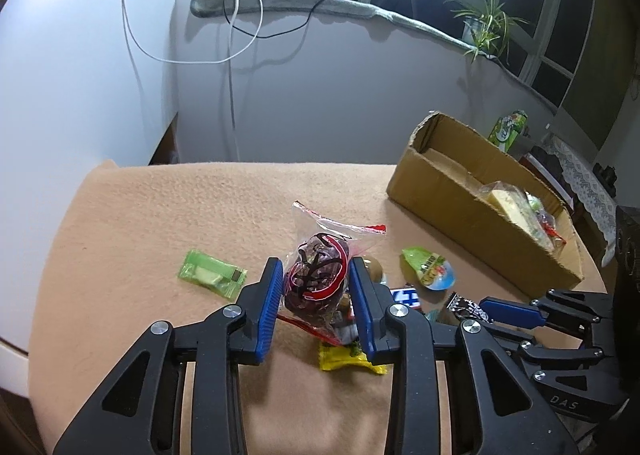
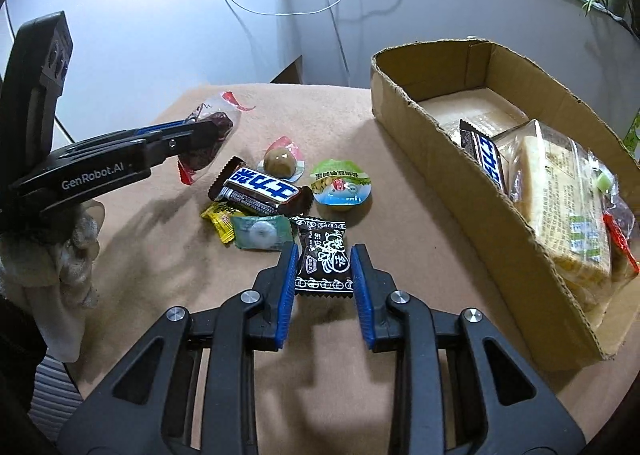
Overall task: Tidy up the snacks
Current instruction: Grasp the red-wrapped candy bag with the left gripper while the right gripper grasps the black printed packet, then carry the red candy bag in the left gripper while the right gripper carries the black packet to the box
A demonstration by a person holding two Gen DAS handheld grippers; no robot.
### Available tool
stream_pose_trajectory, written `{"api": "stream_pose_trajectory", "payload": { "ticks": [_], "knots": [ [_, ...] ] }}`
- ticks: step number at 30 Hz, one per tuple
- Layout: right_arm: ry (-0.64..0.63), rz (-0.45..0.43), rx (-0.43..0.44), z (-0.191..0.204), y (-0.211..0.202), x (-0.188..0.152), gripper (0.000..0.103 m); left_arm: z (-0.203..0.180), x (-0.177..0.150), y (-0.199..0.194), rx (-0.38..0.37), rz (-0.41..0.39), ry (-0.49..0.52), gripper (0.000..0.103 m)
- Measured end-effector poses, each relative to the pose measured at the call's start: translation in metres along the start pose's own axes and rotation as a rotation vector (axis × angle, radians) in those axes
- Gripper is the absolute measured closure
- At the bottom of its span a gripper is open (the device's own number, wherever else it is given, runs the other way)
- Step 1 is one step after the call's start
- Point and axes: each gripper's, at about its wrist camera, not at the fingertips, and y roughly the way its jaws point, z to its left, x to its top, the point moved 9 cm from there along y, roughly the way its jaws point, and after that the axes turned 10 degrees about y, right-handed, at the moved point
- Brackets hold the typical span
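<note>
1. Table: tan cloth cover; snacks lie loose mid-surface.
2. Cardboard box: open-topped, on the table's right side. Inside: wrapped bread loaf, dark chocolate bar, small red-wrapped items at the near end.
3. Left gripper: blue pads clamped on a clear bag of dark dried fruit, red-trimmed. Right wrist view shows the bag raised off the cloth.
4. Right gripper: jaws astride a black snack packet lying flat; pads at its side edges, firm contact cannot be confirmed.
5. Loose pile, centre: chocolate bar, jelly cup, wrapped egg, teal packet, yellow packet.
6. Green packet: alone, left of the pile.
</note>
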Motion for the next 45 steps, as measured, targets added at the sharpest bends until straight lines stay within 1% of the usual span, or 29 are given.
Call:
{"api": "stream_pose_trajectory", "payload": {
  "ticks": [7,13,18,21,28,33,39,45],
  "knots": [
    [-0.009,-0.032,0.003,0.001,-0.020,0.000,0.075,-0.010,0.003,-0.012,0.003,-0.023,0.012,0.071],
    [-0.012,-0.073,0.030,0.006,-0.044,0.007,0.075,-0.020,0.012,-0.024,-0.009,-0.053,0.016,0.071],
    [-0.013,-0.108,0.054,0.006,-0.064,0.023,0.075,-0.031,0.024,-0.031,-0.022,-0.078,0.029,0.071],
    [-0.019,-0.138,0.051,0.001,-0.075,0.035,0.075,-0.041,0.034,-0.033,-0.034,-0.093,0.041,0.071],
    [-0.010,-0.180,0.022,-0.024,-0.091,0.063,0.075,-0.064,0.054,-0.031,-0.057,-0.119,0.072,0.071],
    [-0.003,-0.204,-0.007,-0.046,-0.097,0.085,0.075,-0.082,0.068,-0.022,-0.074,-0.122,0.095,0.071],
    [0.018,-0.209,-0.038,-0.074,-0.092,0.114,0.075,-0.094,0.085,-0.005,-0.088,-0.120,0.101,0.071],
    [0.026,-0.197,-0.068,-0.096,-0.078,0.133,0.075,-0.103,0.096,0.013,-0.096,-0.105,0.109,0.071]
  ]
}}
